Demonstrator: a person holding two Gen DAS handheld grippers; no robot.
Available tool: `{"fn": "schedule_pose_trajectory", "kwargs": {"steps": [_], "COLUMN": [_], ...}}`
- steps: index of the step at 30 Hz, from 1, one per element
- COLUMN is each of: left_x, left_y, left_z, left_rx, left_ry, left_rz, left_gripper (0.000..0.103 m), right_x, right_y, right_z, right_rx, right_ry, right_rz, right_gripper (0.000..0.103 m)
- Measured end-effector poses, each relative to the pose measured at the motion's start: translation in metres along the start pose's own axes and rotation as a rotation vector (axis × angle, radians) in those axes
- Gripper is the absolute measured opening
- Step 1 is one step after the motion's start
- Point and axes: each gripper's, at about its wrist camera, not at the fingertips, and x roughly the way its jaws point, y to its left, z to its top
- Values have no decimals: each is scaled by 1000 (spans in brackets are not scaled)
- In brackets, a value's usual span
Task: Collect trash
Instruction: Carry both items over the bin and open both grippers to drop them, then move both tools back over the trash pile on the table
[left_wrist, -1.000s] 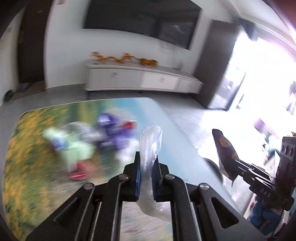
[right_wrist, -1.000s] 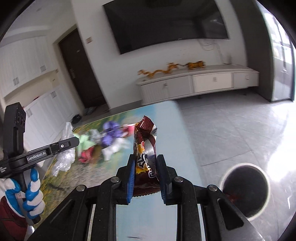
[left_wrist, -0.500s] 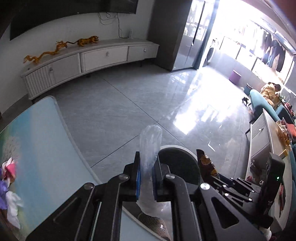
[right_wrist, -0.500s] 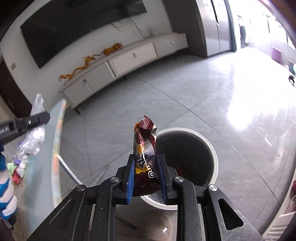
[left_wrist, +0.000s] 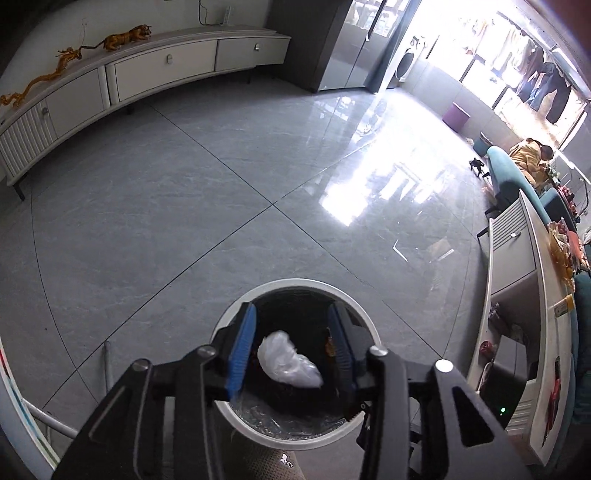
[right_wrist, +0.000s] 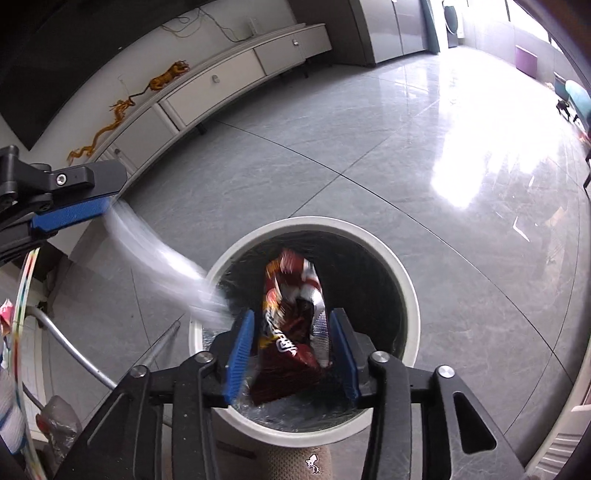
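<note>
We are holding our left gripper (left_wrist: 291, 341) over the white bin (left_wrist: 369, 328), its jaws just opened and released; the clear plastic wrapper (left_wrist: 288, 360) is dropping into the bin between them. Our right gripper (right_wrist: 291, 345) is also hanging above the bin, jaws just parted, the red snack packet (right_wrist: 291, 325) slipping free between them.

I see a crumpled clear plastic bag (left_wrist: 288, 360) inside the round white trash bin (left_wrist: 236, 413), which has a black liner. A maroon snack wrapper (right_wrist: 291, 328) stands tilted above the bin opening.
</note>
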Motion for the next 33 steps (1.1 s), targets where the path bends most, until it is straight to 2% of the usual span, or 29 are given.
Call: {"fn": "schedule_pose_trajectory", "kwargs": {"steps": [6, 15, 22, 28, 33], "left_x": [-12, -70, -128, -177, -215], "left_y": [10, 17, 26, 41, 68], "left_z": [-3, -20, -42, -69, -93], "left_rx": [-20, -54, -61, -49, -83], "left_ry": [-22, -162, -272, -313, -351], "left_rz": [1, 47, 85, 132, 180], "left_gripper": [43, 43, 43, 43, 44], "right_x": [-13, -52, -97, -139, -168], "right_y": [-10, -3, 16, 37, 60], "right_z": [-2, 3, 7, 10, 8], "right_rx": [29, 29, 11, -14, -52], "right_ry": [-14, -99, -188, -278, -337], "right_rz": [-8, -10, -5, 13, 39], "right_gripper": [45, 52, 61, 66, 70]}}
